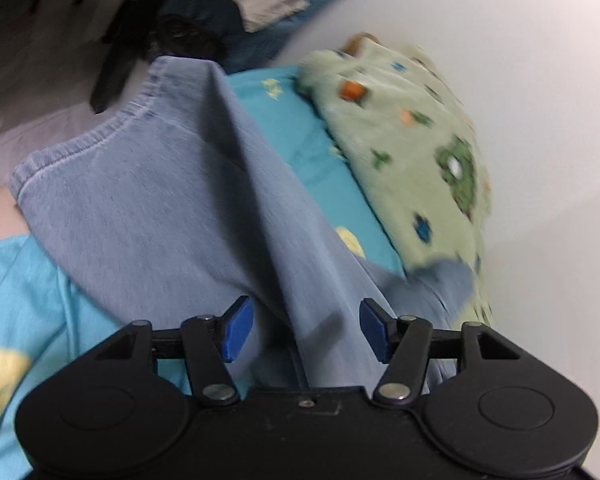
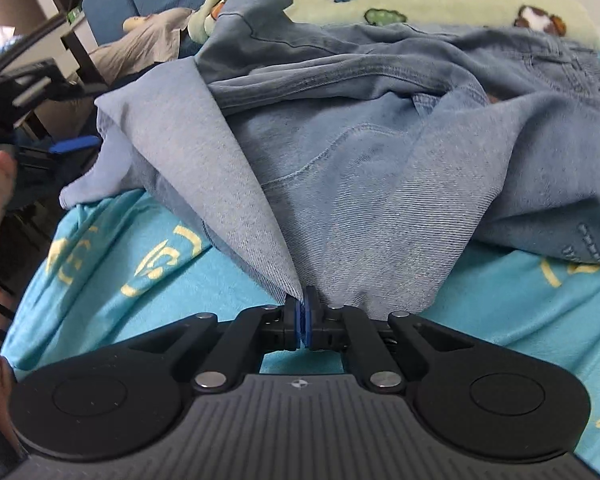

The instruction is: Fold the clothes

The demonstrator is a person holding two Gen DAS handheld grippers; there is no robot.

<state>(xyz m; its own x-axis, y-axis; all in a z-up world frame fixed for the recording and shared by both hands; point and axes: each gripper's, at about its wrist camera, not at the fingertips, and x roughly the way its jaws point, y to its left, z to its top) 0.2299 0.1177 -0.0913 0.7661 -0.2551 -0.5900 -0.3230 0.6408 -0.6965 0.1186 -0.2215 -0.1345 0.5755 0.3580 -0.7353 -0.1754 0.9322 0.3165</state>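
Looking through the left wrist: left gripper (image 1: 306, 330) jaws wide, nothing pinched, a raised fold of the jeans (image 1: 148, 208) running between the pads; hem on the far side, jeans lying on the turquoise sheet (image 1: 16, 300).

Right wrist: right gripper (image 2: 303, 322) clamped on a denim edge, jeans (image 2: 380, 140) bunched beside the green fleece blanket (image 2: 420, 0). Denim looks heavy, limp, grippy; I'd take seams or hem.

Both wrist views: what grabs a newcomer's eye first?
The blue jeans, heaped mid-frame on the turquoise sheet, with the right tool shut on a pinched fold of denim. In the left wrist view, the left tool gapes open over a denim ridge, the green patterned blanket beyond it.
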